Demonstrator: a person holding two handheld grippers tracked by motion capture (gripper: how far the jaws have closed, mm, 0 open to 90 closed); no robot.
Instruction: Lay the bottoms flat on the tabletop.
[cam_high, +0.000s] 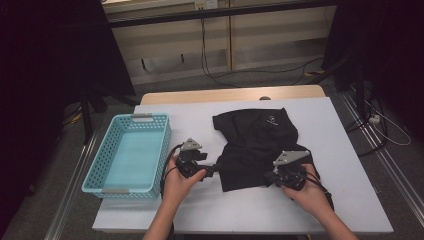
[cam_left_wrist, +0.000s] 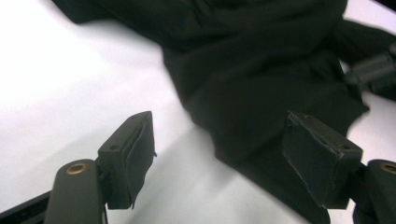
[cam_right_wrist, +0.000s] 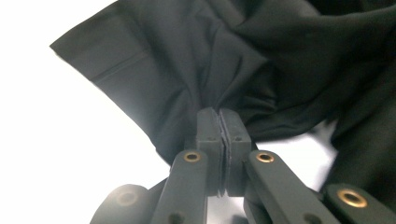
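A crumpled black garment with a small white logo lies on the white table, right of centre. My right gripper is at its near right edge, shut on a pinch of the black cloth; in the right gripper view the jaws meet with fabric bunched between them. My left gripper sits at the garment's near left edge. Its jaws stand open, the left pad over bare table and the right pad over the cloth, with nothing pinched.
A light blue perforated basket stands empty at the table's left side. The table's far edge is a wooden strip. Cables run across the floor beyond. Dark curtains flank both sides.
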